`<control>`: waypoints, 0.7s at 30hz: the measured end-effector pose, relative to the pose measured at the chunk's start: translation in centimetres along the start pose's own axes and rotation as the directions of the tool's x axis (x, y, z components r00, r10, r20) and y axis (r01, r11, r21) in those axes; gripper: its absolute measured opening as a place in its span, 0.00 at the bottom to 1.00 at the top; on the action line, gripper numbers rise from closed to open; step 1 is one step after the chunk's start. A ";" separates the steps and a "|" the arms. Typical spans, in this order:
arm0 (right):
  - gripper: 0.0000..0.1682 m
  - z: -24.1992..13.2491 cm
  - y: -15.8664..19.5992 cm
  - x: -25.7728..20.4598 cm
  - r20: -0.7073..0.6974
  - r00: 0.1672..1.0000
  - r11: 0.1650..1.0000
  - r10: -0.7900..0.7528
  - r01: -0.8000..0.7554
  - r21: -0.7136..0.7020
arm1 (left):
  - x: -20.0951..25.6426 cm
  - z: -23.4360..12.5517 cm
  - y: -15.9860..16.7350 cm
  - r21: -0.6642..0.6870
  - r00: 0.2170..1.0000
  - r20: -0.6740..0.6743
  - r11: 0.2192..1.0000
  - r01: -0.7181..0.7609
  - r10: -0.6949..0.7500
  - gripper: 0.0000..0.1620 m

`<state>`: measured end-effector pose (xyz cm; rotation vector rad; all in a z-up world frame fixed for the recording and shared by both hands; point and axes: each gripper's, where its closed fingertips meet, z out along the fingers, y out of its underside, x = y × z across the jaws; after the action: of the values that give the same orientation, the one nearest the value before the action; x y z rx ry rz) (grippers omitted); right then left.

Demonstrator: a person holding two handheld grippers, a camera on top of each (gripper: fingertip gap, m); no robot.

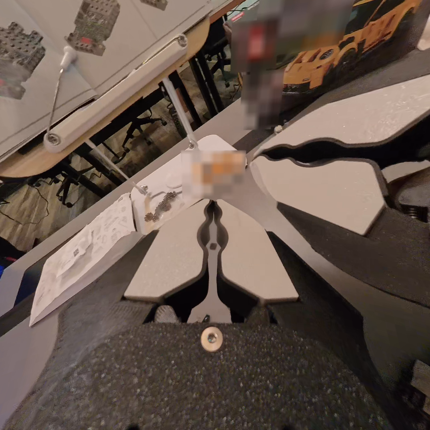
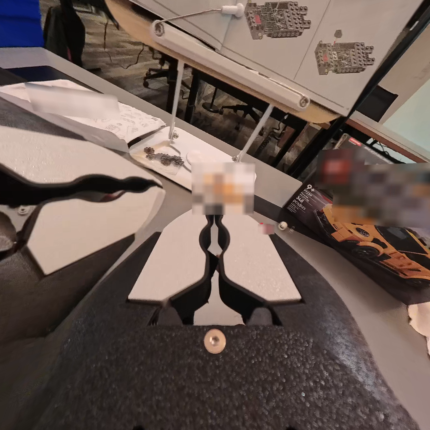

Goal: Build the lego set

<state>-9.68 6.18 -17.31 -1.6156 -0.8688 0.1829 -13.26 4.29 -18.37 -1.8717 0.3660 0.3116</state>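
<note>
My left gripper (image 1: 213, 204) is shut, with only a thin slit between its grey fingers (image 1: 176, 256). It hovers over the grey table (image 1: 11, 288), and a blurred patch with orange tones covers whatever is at its tips. My right gripper (image 2: 215, 217) is shut too, and its tips run into the same patch. Each gripper shows in the other's view, the right one (image 1: 252, 160) and the left one (image 2: 161, 186), pointing inward close together. I cannot tell whether either holds a piece. A small dark piece (image 1: 213, 246) shows through the left gripper's slit.
An open instruction booklet (image 1: 93, 25) rests on a white stand (image 2: 209, 153). A clear bag of small dark gear-like pieces (image 2: 165, 158) lies on the stand's base. A printed parts sheet (image 1: 93, 244) lies to the left. The set's box with an orange car (image 2: 372, 244) stands to the right.
</note>
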 end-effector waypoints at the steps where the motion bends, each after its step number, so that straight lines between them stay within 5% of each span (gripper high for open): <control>1: 0.00 0.1 -0.1 -0.2 0.004 1.000 1.000 -0.004 0.004 0.003 | -0.2 -0.1 0.2 -0.002 1.000 0.005 1.000 0.003 -0.003 0.00; 21: 0.00 0.2 -0.8 -0.4 0.010 1.000 1.000 -0.003 0.003 0.023 | -0.2 0.1 0.9 -0.024 1.000 0.015 1.000 -0.007 0.008 0.00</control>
<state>-10.45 6.08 -16.84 -1.5935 -0.8737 0.1984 -13.83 4.11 -19.09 -1.8911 0.3606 0.3362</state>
